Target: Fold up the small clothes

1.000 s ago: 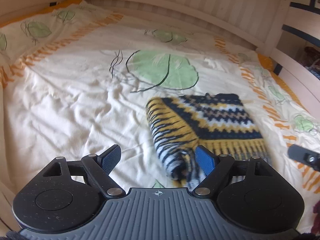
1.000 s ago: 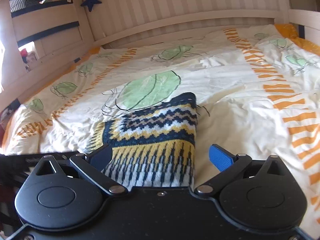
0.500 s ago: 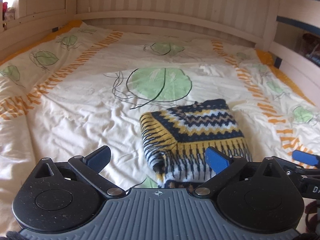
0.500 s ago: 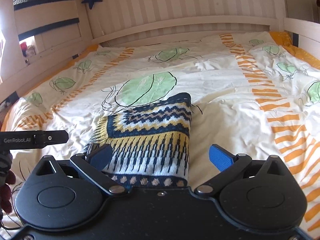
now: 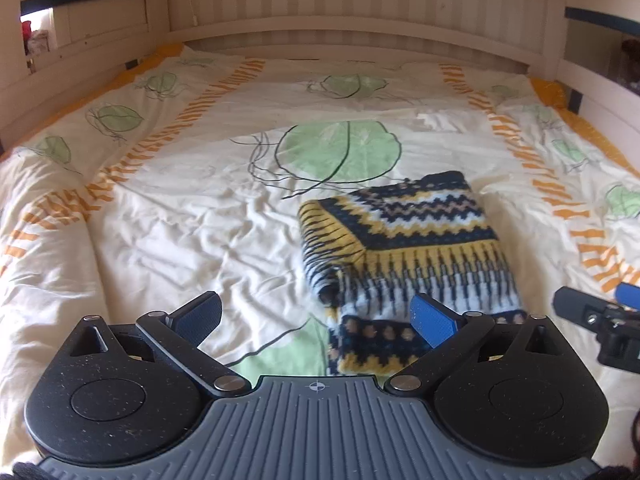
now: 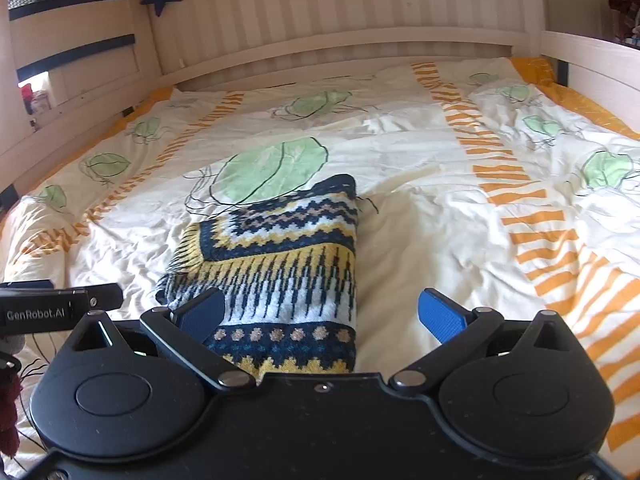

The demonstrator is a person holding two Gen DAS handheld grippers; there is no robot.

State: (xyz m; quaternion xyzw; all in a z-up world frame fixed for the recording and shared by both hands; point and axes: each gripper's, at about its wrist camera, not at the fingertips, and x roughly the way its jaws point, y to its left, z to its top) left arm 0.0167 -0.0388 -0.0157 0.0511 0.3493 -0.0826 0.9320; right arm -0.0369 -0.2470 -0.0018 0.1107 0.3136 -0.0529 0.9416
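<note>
Because the knitted sweater [image 5: 404, 248] lay folded into a compact rectangle on the duvet [image 5: 168, 216], both the left gripper [image 5: 316, 316] and right gripper [image 6: 322, 312] hovered near its front edge, spread wide and empty.

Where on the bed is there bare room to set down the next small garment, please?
The widest bare duvet lies left of the folded sweater, up to the orange striped band. More lies right of the sweater, before the orange stripes, and beyond it toward the headboard. It is crowded near the grippers, around the sweater's near edge.

One folded knit sweater [image 5: 404, 240], one duvet [image 5: 160, 208], two grippers
</note>
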